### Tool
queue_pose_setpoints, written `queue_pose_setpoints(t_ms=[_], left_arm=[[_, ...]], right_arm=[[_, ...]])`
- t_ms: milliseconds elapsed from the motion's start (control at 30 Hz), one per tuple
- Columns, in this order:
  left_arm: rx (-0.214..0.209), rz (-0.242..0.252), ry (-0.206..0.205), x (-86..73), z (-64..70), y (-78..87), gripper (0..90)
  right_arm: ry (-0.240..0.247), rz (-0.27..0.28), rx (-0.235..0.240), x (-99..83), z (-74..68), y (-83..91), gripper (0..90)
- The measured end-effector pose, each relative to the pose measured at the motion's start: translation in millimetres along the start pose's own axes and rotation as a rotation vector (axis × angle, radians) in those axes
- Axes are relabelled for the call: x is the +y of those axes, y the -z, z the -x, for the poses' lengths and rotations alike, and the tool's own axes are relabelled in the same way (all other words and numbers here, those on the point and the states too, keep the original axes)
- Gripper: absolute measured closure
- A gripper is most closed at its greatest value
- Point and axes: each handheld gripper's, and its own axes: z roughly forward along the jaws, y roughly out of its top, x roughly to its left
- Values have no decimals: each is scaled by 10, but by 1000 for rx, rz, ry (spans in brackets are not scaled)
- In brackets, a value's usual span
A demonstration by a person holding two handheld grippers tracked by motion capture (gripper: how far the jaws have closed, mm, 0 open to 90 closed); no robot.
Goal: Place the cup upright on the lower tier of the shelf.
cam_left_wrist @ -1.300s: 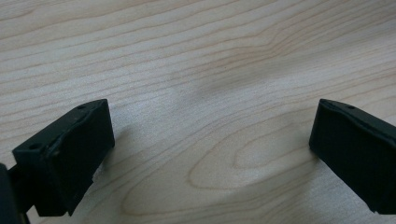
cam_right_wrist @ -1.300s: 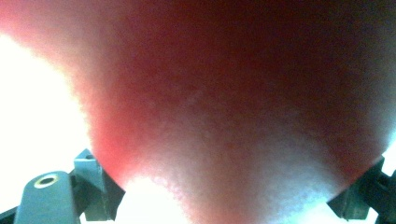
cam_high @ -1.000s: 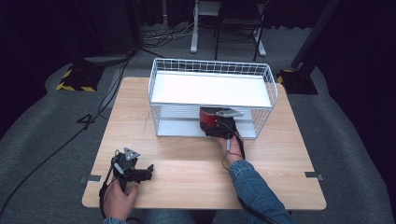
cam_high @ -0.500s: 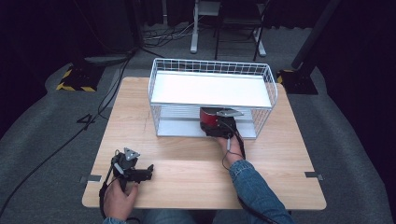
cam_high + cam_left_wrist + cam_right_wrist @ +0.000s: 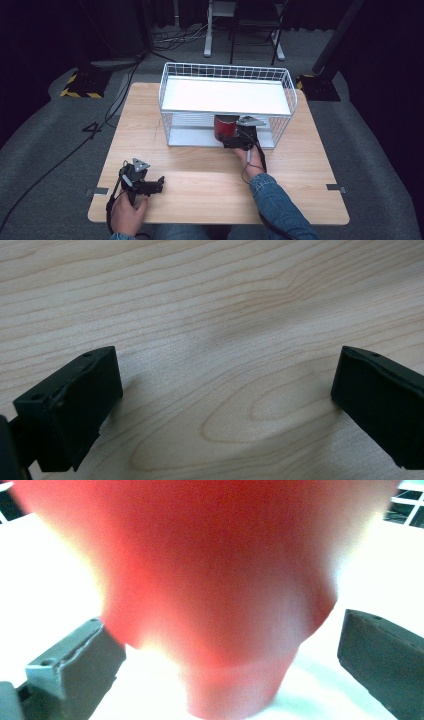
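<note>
High view: red cup [image 5: 225,127] stands on the lower shelf of the white wire rack [image 5: 175,75], right gripper [image 5: 237,143] reaching in at it. Its fingers [image 5: 75,665] are spread either side of the cup, not clamping. Left gripper [image 5: 159,183] rests on the desk [image 5: 210,180], fingers [image 5: 70,405] wide apart, holding nothing.

Wire rack [image 5: 227,95] stood at the tabletop's [image 5: 200,175] far middle; cup [image 5: 225,127] sat on its lower shelf, right of centre.

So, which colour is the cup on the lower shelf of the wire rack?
Red. The cup shows best in the high view.
</note>
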Motion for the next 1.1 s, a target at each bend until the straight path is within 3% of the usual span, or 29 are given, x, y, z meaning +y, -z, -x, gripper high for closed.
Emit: queue_pose_setpoints(t_ms=[500, 800, 1100], left_arm=[[-2, 1, -1, -4, 1, 1, 3], [-17, -1, -20, -33, 9, 27, 2], [-20, 1, -16, -47, 18, 37, 2]], right_arm=[[28, -19, 22, -28, 26, 470, 0], [37, -1, 38, -58, 105, 925, 0], [27, -2, 12, -172, 224, 1416, 0]])
